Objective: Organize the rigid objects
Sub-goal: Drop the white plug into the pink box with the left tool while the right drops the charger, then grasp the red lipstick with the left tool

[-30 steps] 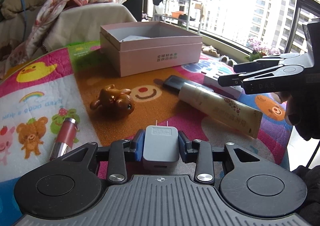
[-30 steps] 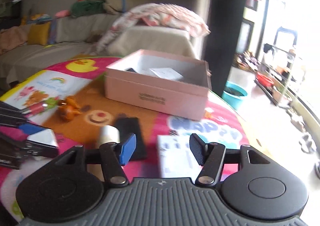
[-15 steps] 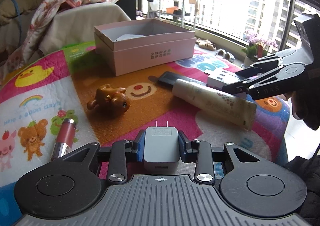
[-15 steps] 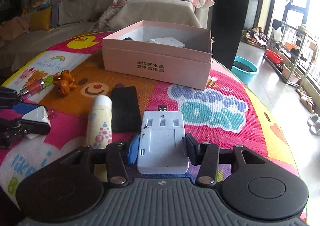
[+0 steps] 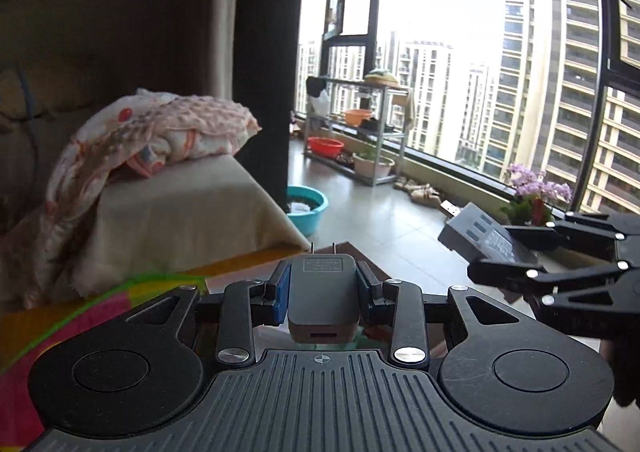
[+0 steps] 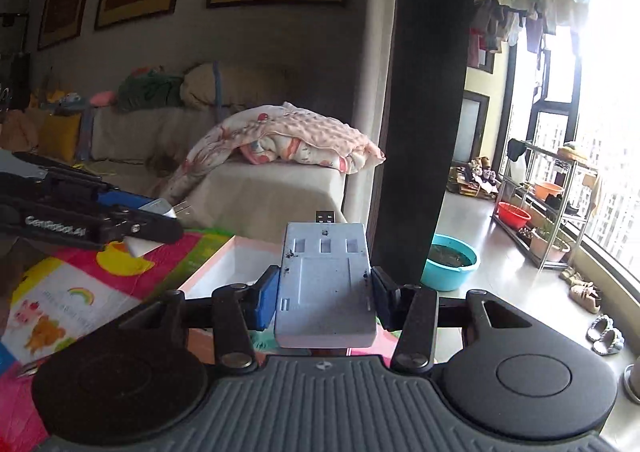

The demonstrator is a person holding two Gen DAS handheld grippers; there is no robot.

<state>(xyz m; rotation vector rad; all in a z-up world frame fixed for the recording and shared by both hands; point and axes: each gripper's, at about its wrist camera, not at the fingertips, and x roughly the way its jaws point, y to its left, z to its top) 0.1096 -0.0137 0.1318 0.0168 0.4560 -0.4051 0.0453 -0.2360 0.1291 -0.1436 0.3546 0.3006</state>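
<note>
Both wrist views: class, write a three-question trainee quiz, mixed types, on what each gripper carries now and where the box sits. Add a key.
1. True or false: the left gripper is shut on a wall charger.
2. The right gripper carries: A) a tube B) a white USB device C) a toy.
3. Fill in: in the right wrist view, the pink box sits ____ the carried device.

Key: 1 true; 2 B; 3 below and left of.

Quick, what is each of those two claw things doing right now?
Left gripper: closed on a grey plug adapter.
Right gripper: closed on a pale blue USB device.
</note>
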